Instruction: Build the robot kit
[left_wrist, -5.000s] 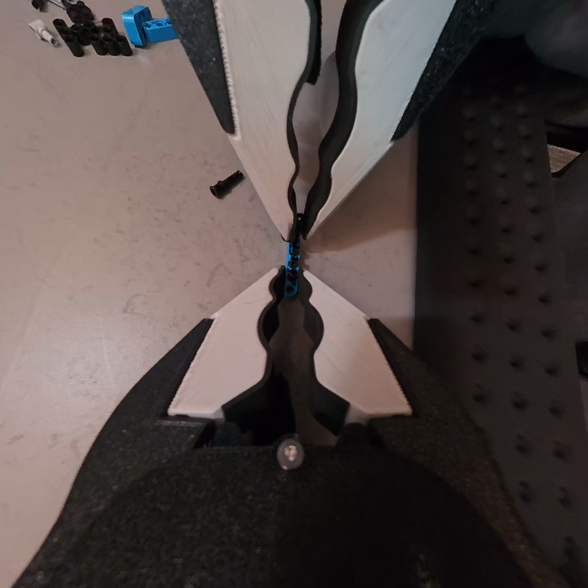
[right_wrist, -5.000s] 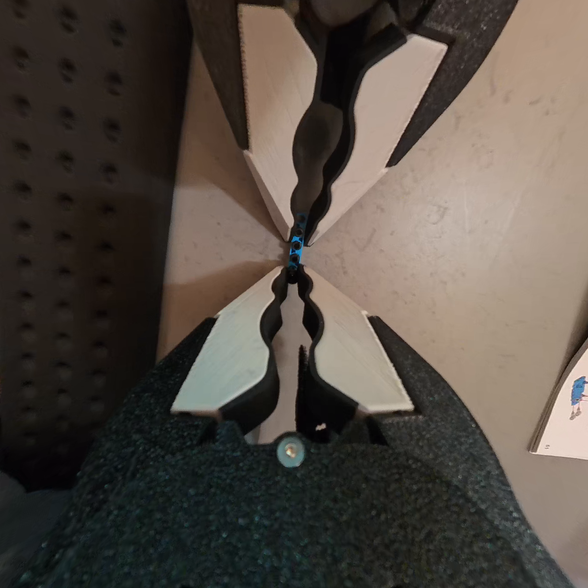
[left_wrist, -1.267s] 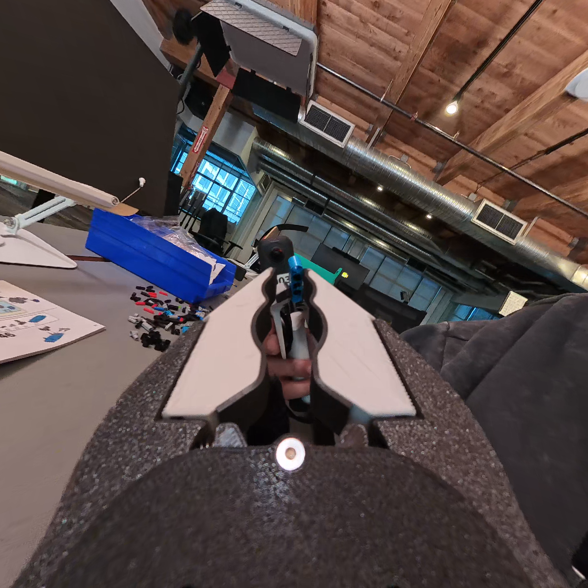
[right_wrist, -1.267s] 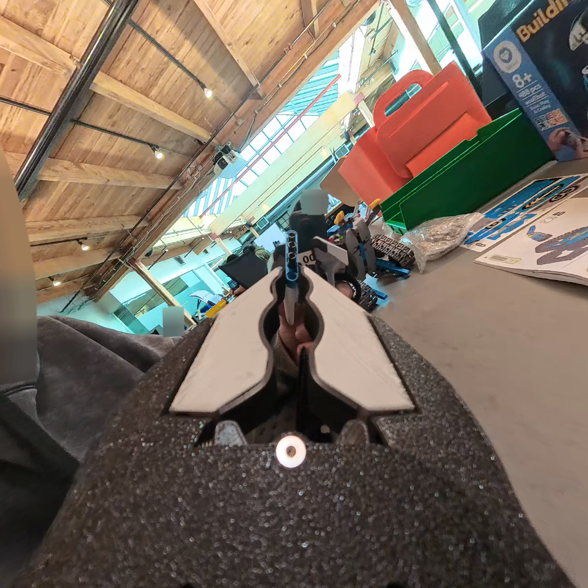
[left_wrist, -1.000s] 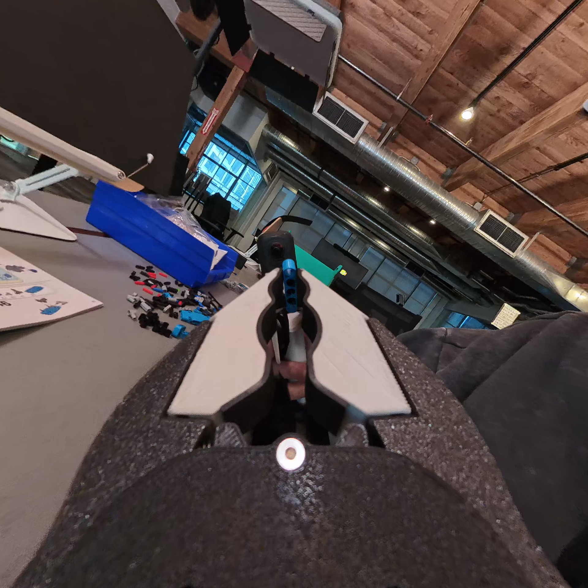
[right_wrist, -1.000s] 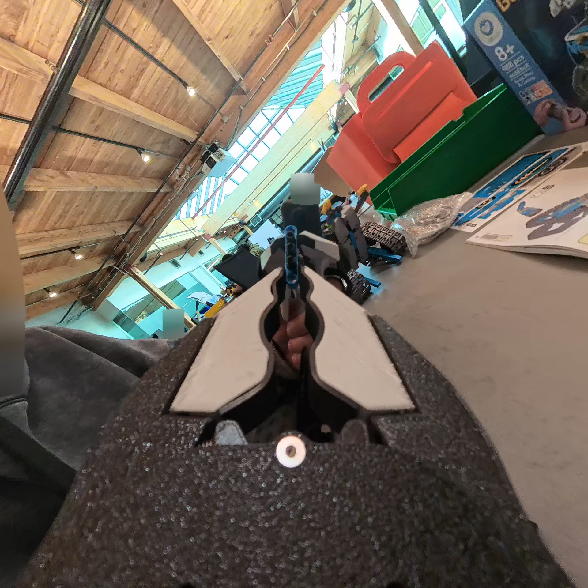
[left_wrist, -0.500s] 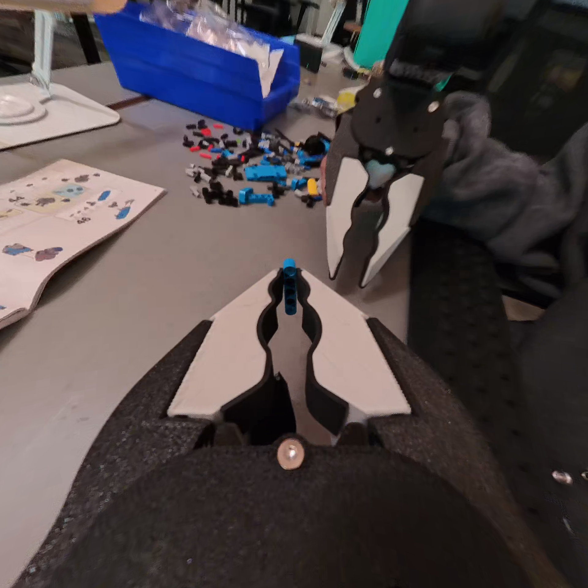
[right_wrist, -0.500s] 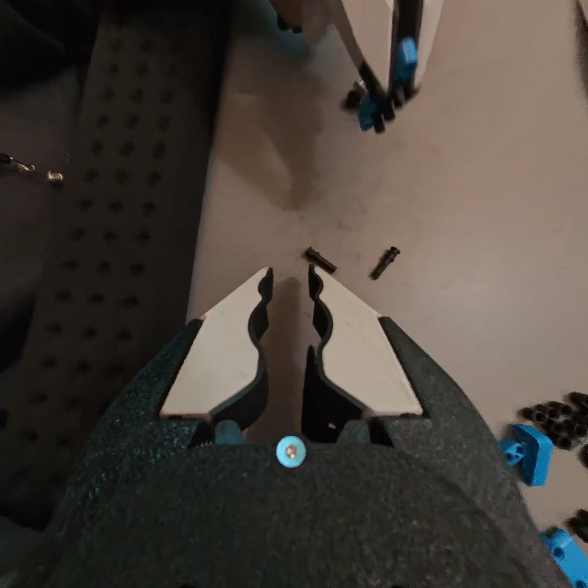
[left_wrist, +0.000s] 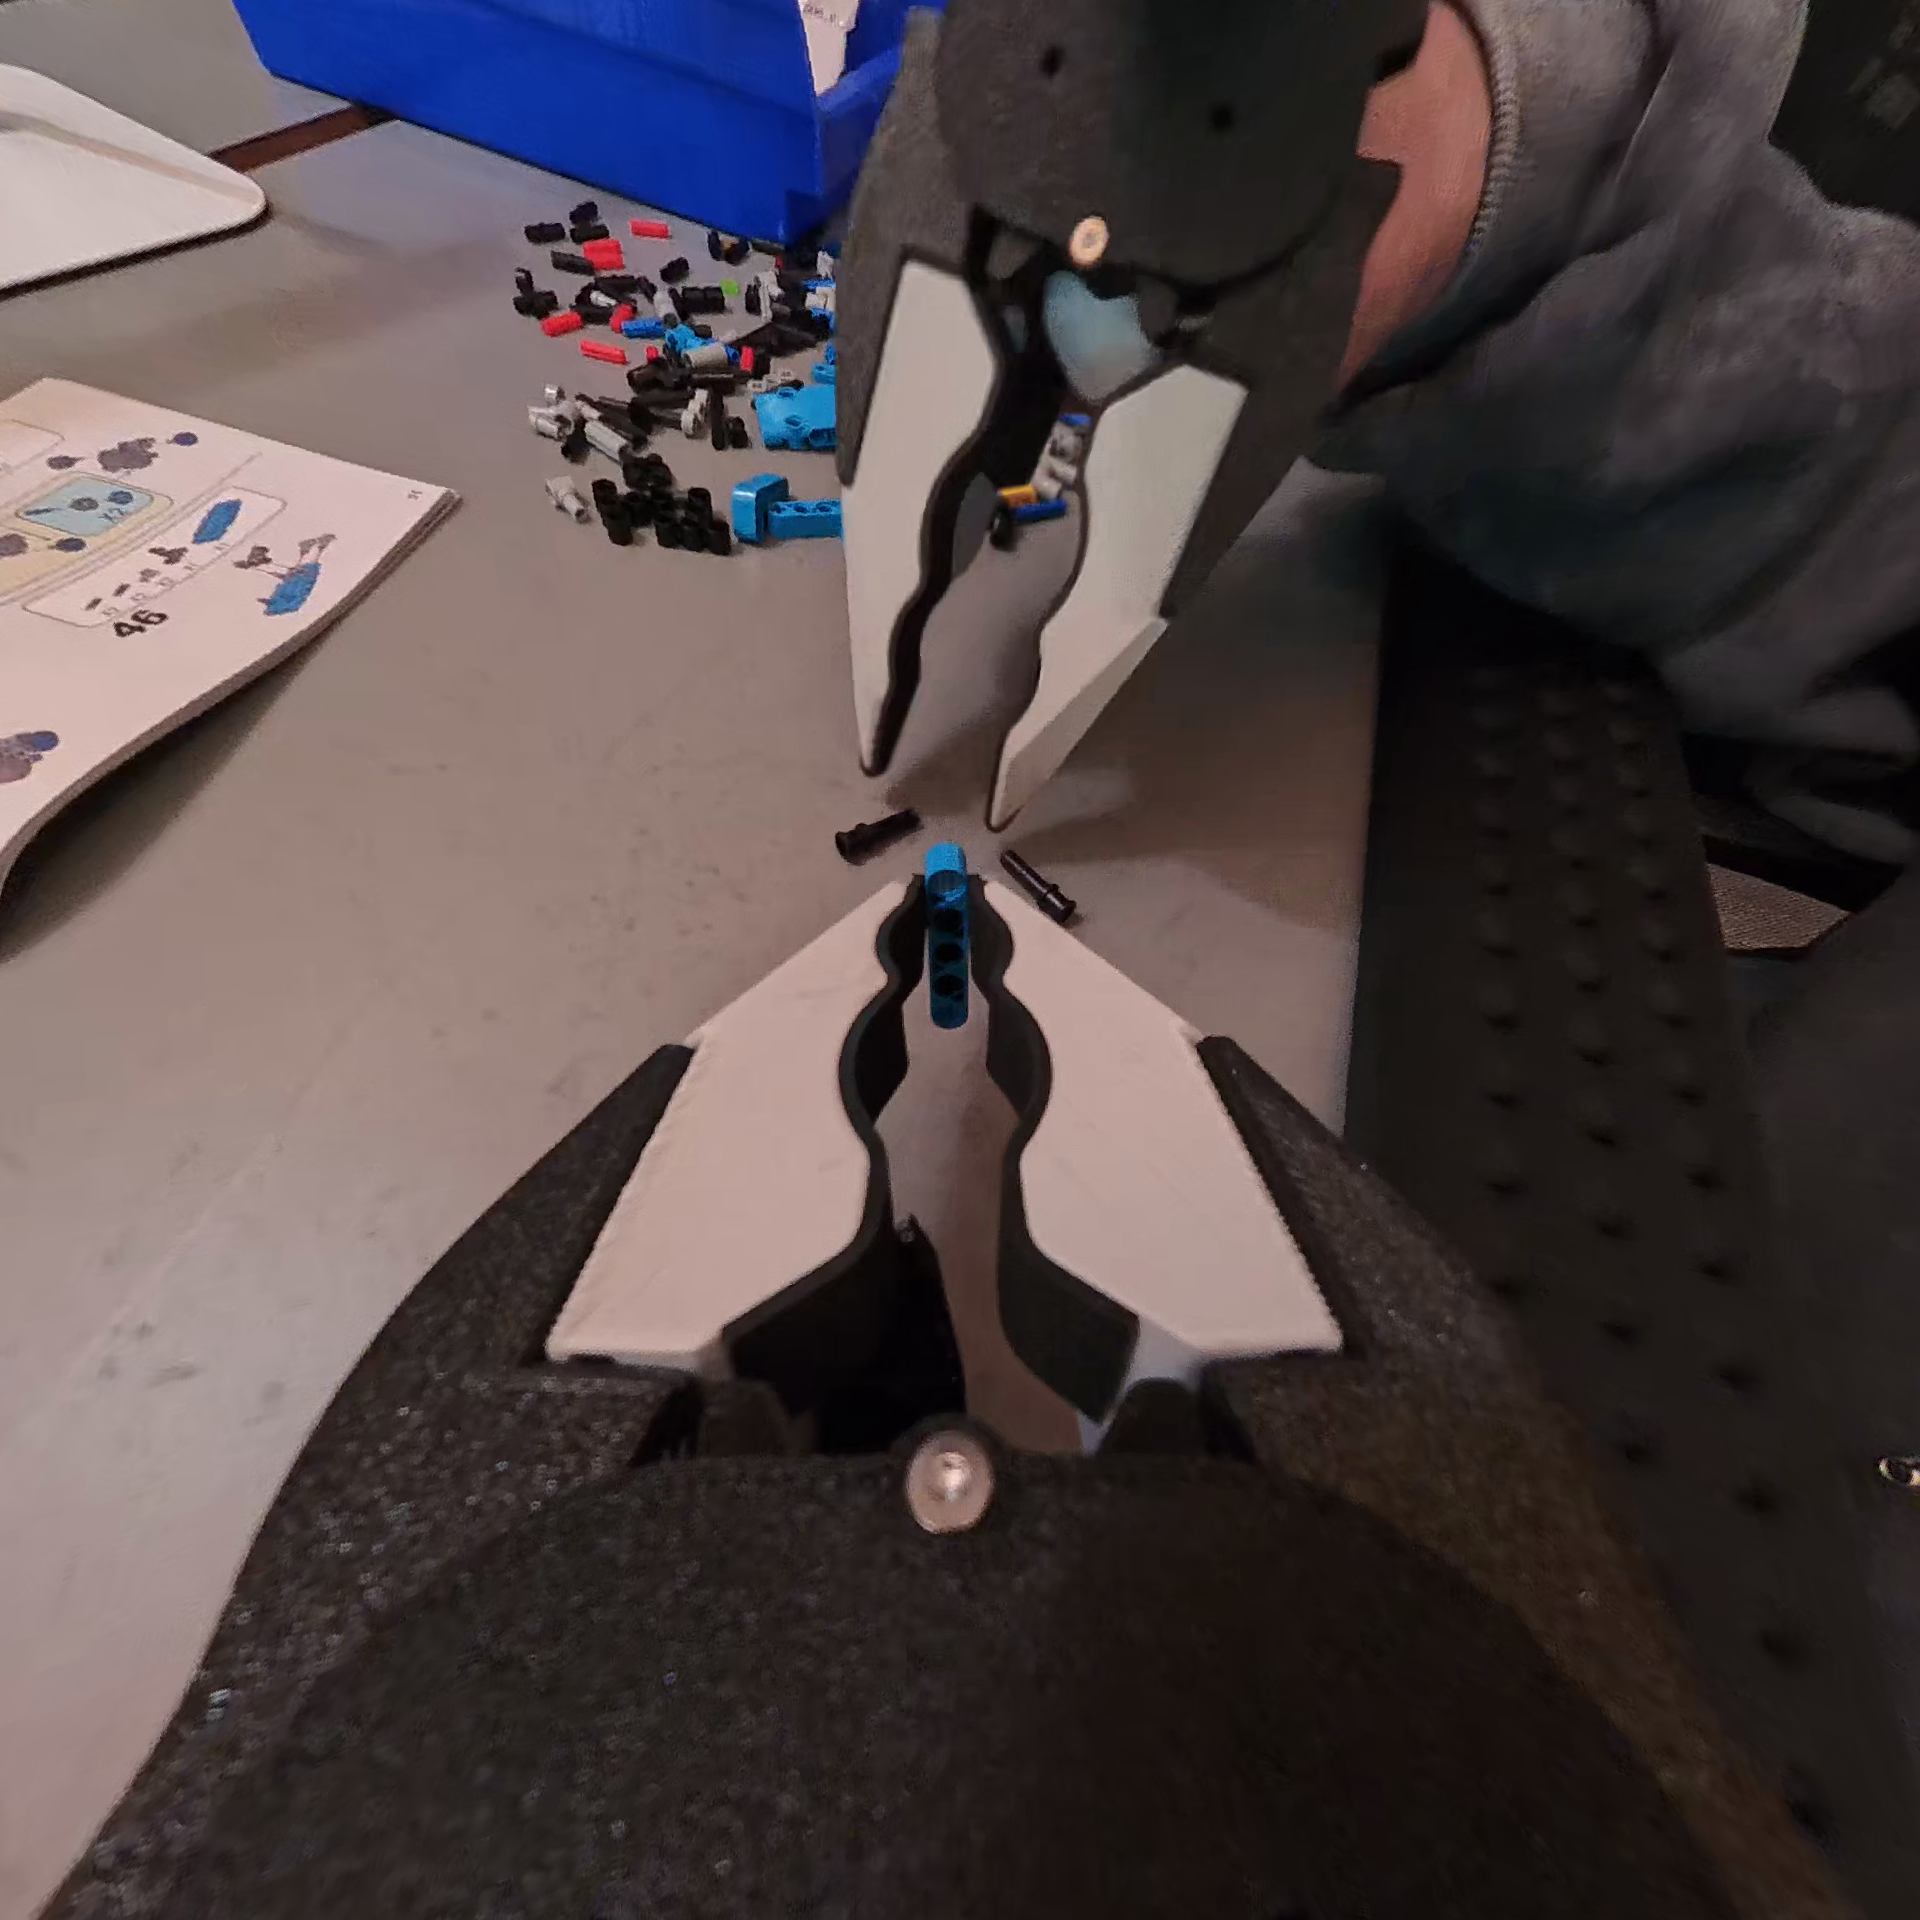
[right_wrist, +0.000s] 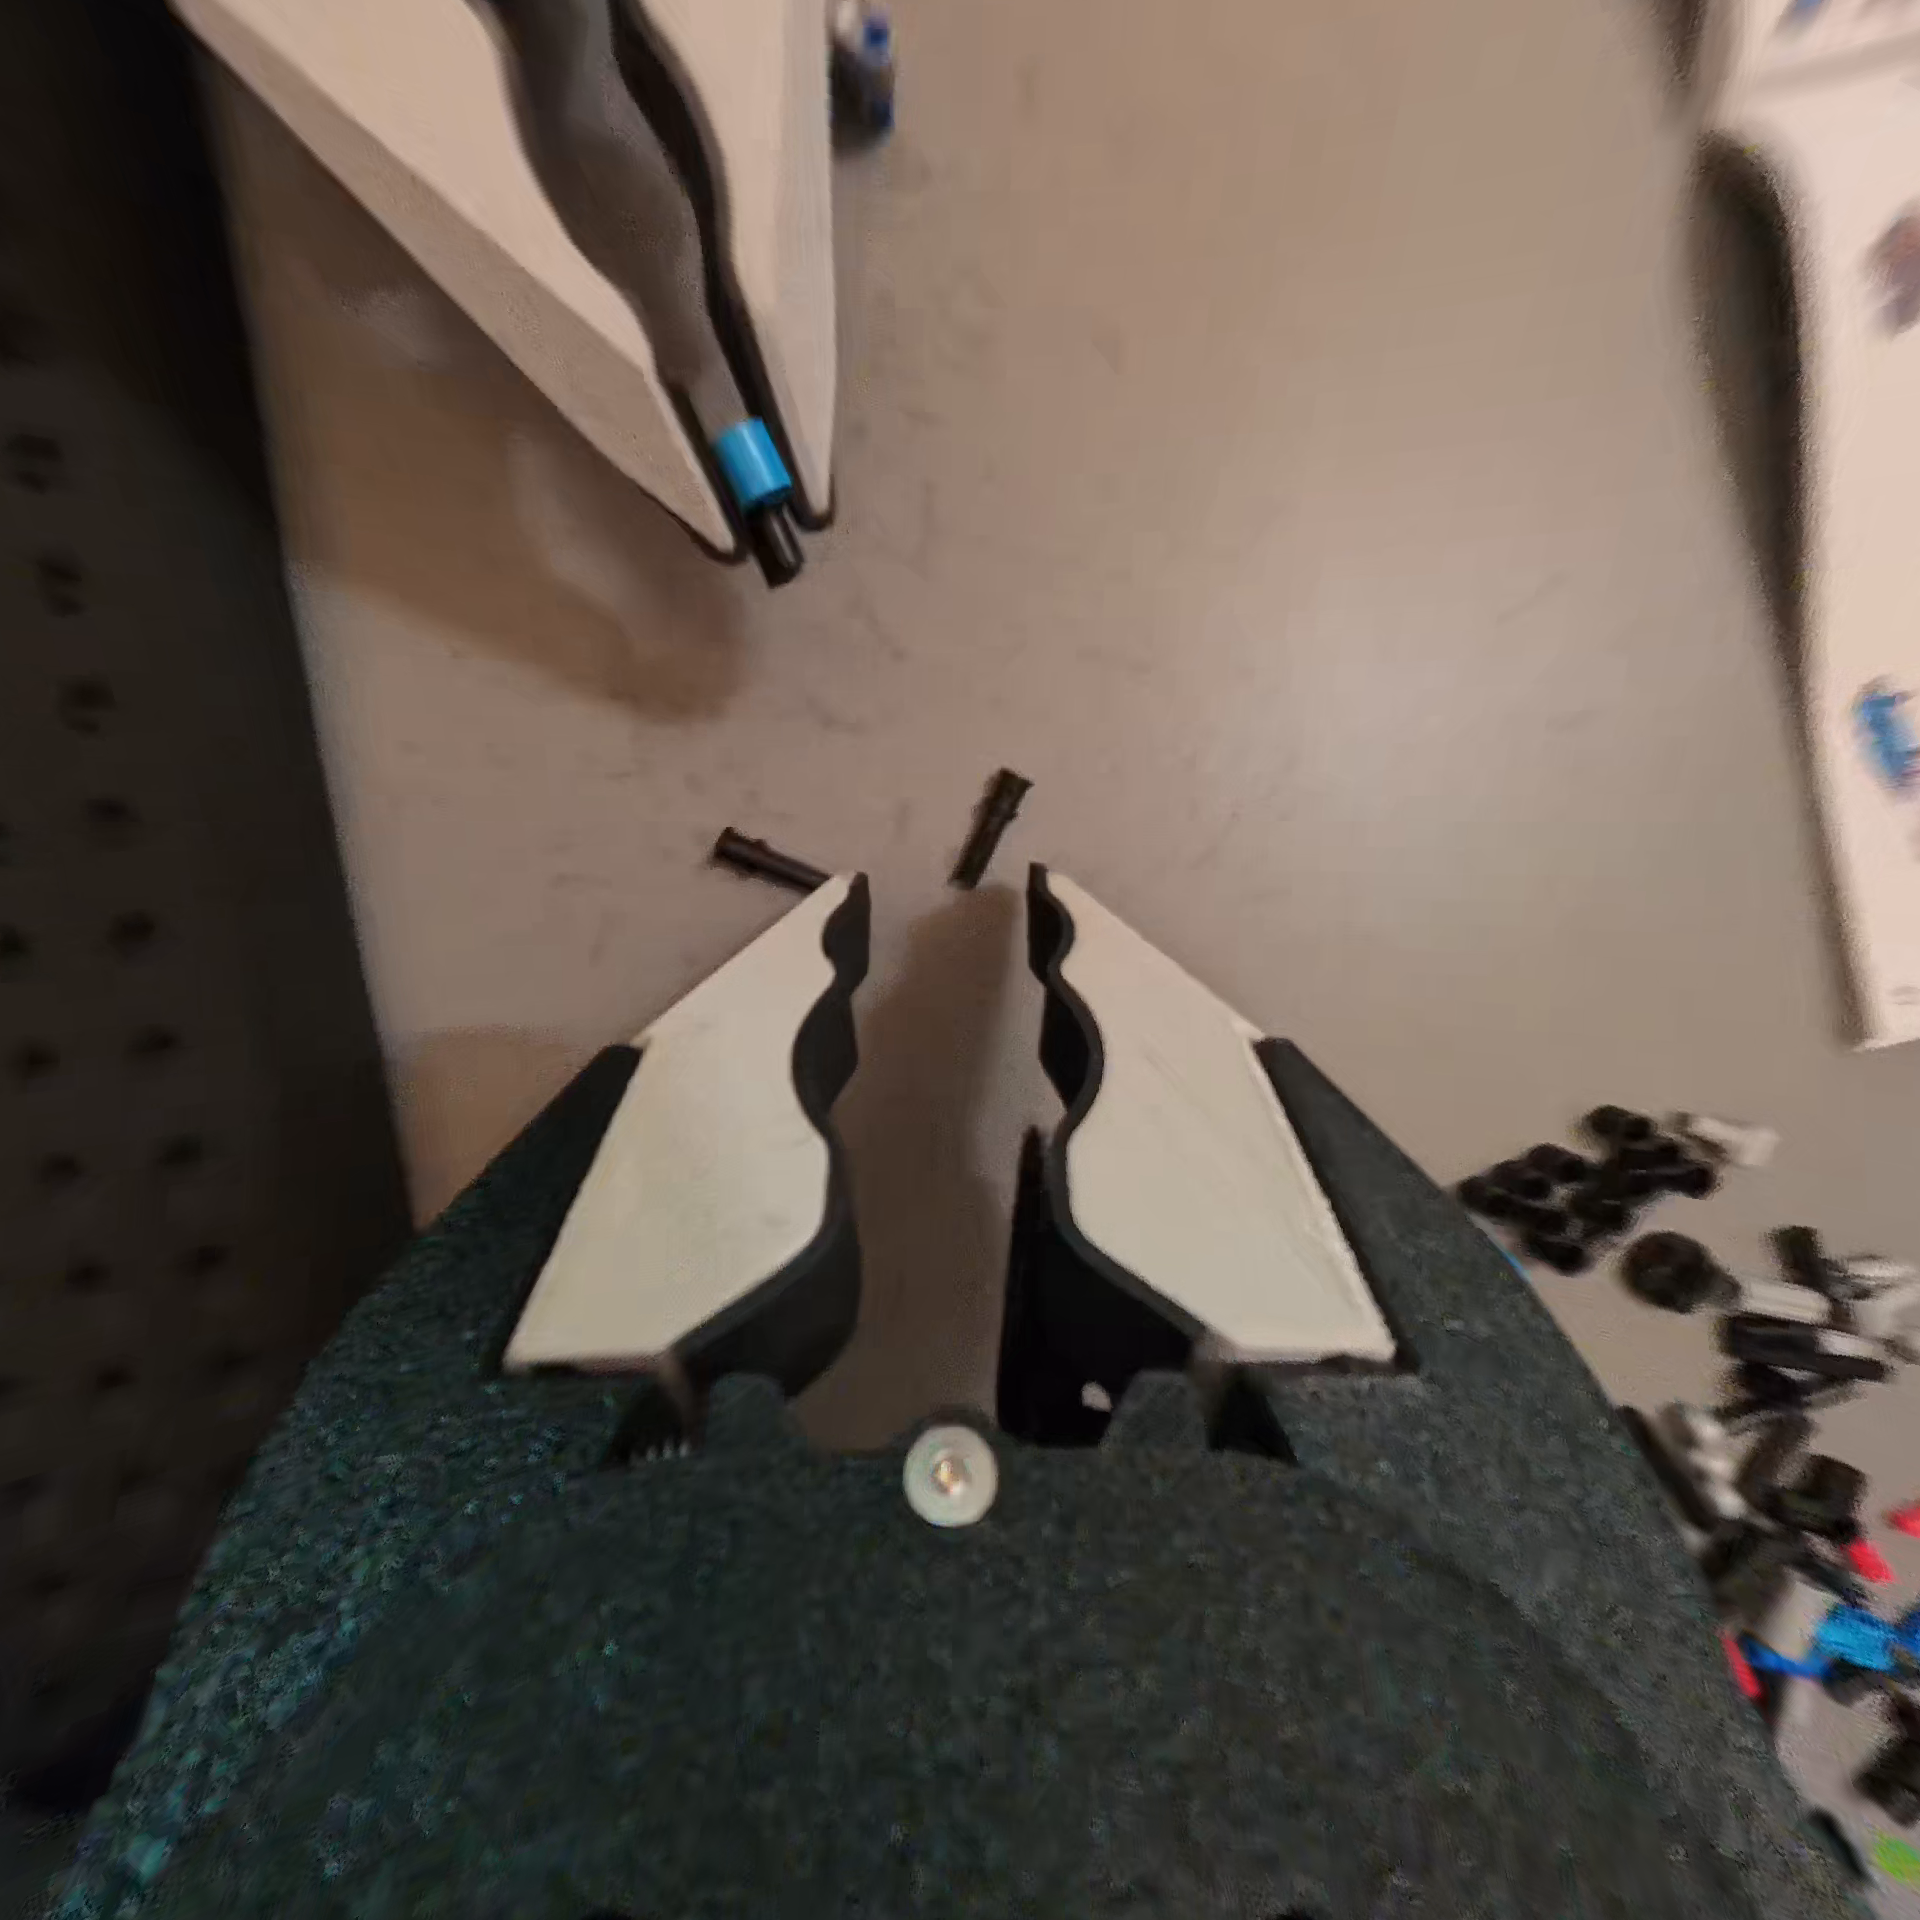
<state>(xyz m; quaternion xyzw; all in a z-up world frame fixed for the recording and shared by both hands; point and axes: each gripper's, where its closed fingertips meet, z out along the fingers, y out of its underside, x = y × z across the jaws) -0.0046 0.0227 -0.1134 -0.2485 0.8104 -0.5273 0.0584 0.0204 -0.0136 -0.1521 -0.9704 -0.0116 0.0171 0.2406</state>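
From the left wrist view, the left gripper (left_wrist: 945, 883) is clamped on a small blue beam (left_wrist: 945, 951) with a row of holes, held low over the grey worktop (left_wrist: 520, 790). Two black pins (left_wrist: 876, 834) lie on the worktop just past its tips, one to each side. The right gripper (left_wrist: 935, 795) points down at them with its fingers apart and empty; five seconds ago it gripped the other end of the same beam, so it has let go and the beam now rests with the left alone. Farther toward the far edge lie a heap of parts (left_wrist: 675, 416), a blue bin (left_wrist: 582, 94) and an open booklet (left_wrist: 177, 582). From the right wrist view, the right gripper (right_wrist: 945, 883) hangs open right over the pins (right_wrist: 987, 826), nearest the one between its tips. The left gripper (right_wrist: 769, 525) shows at upper left, closed on the beam (right_wrist: 750, 462), a black pin end poking out below it.
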